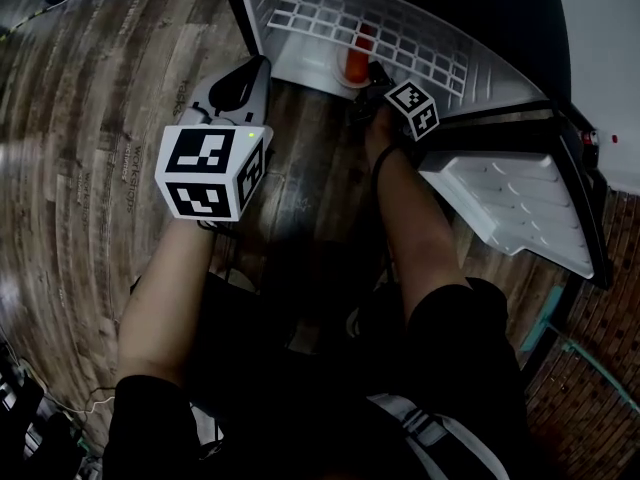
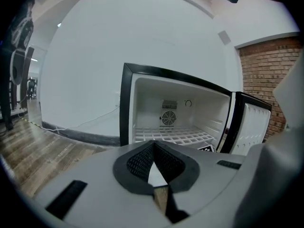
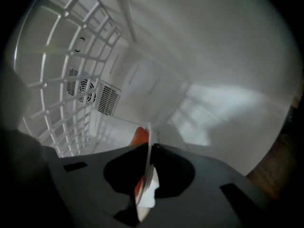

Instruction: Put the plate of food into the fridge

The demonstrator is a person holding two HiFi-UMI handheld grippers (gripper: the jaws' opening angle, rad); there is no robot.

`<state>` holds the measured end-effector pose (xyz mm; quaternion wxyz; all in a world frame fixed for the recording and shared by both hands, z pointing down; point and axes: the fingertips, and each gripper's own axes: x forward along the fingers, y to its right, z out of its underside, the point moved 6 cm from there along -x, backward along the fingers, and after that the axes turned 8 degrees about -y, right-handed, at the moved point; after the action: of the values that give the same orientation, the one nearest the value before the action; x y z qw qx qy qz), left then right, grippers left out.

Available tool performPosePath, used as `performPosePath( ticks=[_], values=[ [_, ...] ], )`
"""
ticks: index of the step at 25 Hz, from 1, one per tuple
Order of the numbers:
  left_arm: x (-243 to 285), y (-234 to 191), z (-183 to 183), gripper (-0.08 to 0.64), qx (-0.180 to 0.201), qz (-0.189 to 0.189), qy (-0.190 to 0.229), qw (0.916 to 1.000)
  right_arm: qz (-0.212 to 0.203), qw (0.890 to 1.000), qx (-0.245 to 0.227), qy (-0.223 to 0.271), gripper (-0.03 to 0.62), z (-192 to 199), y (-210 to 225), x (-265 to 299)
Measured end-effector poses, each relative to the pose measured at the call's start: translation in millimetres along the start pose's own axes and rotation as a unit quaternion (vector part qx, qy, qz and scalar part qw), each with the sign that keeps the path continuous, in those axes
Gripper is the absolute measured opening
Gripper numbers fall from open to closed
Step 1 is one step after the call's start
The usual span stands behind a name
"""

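The open fridge [image 1: 500,78] has a white wire shelf [image 1: 330,13], and the plate [image 3: 149,158] sits just inside its front opening, pinched by its rim in the nearly closed right gripper [image 3: 148,148]. The plate is thin and white and carries orange food [image 1: 357,61]. The left gripper [image 2: 154,148] hangs outside the fridge, its jaws together on nothing.

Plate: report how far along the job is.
Done: the door stands open. In hand: the right gripper is shut on the plate, holding it and its orange food inside the fridge, beside the shelf. To do: release the plate there, pull out, close the door. The left gripper is shut, empty, outside.
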<state>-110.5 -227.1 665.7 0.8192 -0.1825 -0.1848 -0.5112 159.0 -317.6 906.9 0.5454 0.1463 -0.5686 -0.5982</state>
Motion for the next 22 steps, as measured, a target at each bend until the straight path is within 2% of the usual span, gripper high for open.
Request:
performPosePath(
  ticks=[5, 13, 18, 22],
  values=[
    [4, -5, 1, -0.006, -0.019, -0.004, -0.007, 0.9998, 0.016, 1.0, 0.011, 0.013, 0.037, -5, 2, 7],
    [-6, -6, 2, -0.006, -0.012, -0.012, -0.01, 0.9998, 0.048, 0.999, -0.004, 0.02, 0.037, -6, 7, 13],
    [-9, -1, 3, -0.006, 0.017, -0.006, -0.025, 0.9995, 0.083, 0.995, -0.056, 0.02, 0.037, -5, 2, 17],
    [-4, 3, 8, -0.006, 0.044, -0.008, -0.04, 0.9982, 0.134, 0.982, -0.131, 0.028, 0.035, -7, -9, 19]
  ],
)
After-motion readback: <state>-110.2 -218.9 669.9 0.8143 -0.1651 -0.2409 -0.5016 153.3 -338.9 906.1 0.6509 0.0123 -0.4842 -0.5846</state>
